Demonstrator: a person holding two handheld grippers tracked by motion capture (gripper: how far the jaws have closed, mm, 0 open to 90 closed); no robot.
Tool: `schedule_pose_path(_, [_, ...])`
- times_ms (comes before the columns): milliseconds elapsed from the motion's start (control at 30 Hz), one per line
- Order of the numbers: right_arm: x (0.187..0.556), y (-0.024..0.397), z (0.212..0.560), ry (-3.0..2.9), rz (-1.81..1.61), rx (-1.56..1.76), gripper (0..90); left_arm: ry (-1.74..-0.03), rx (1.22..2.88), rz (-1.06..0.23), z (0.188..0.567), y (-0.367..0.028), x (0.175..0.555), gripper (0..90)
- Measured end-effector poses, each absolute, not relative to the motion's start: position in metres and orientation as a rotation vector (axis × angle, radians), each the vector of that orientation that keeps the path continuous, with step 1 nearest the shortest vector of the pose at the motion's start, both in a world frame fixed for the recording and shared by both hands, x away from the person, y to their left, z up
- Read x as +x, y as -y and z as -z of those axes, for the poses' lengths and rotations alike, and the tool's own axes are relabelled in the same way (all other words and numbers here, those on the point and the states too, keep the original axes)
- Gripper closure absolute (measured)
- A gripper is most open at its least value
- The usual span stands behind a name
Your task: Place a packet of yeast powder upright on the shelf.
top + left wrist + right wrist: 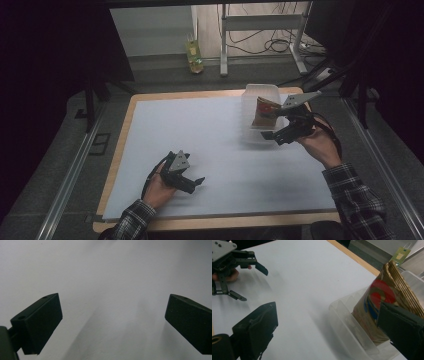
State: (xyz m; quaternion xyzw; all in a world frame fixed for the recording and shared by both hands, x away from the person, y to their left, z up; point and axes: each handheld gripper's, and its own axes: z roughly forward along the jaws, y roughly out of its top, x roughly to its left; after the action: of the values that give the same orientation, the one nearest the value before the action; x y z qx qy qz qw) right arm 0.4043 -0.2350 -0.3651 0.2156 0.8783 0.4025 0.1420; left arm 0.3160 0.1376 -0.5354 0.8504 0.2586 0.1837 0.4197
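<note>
The packet (265,112) stands on end in the bin (250,131), leaning on its far wall, long axis up. The right gripper (281,136) is at the bin's near right edge, jaws spread wide and holding nothing; one jaw is just beside the packet's face, the other out over the table (220,145). It is brown, flat and ridged, printed red and blue. The left gripper (192,182), jaws also spread and empty, rests well away from the bin, so the right is much nearer

Plaid sleeves (357,197), black tongs (192,184)
</note>
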Motion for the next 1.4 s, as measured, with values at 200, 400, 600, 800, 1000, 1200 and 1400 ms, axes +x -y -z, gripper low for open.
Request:
schedule_pose_path(200, [0.394, 0.240, 0.367, -2.537, -1.174, 0.634, 3.1, -0.657, 2.126, -0.459, 0.535, -0.139, 0.317, 0.7])
schedule_pose_path(400, [0.385, 0.243, 0.372, -2.538, -1.162, 0.626, 2.7, -0.655, 2.132, -0.458, 0.536, -0.138, 0.317, 0.6])
schedule_pose_path(600, [0.377, 0.245, 0.379, -2.540, -1.154, 0.606, 2.6, -0.653, 2.135, -0.459, 0.536, -0.138, 0.316, 0.6])
schedule_pose_path(800, [0.371, 0.248, 0.388, -2.541, -1.154, 0.620, 2.1, -0.653, 2.136, -0.459, 0.536, -0.139, 0.317, 0.6])
schedule_pose_path(1000, [0.364, 0.251, 0.395, -2.540, -1.167, 0.630, 1.2, -0.651, 2.138, -0.458, 0.536, -0.138, 0.316, 0.6])
schedule_pose_path(1200, [0.356, 0.257, 0.400, -2.527, -1.184, 0.650, 0.0, -0.649, 2.139, -0.457, 0.536, -0.137, 0.316, 0.6])
schedule_pose_path(1400, [0.348, 0.261, 0.404, -2.531, -1.189, 0.658, 0.0, -0.652, 2.139, -0.455, 0.536, -0.137, 0.316, 0.6])
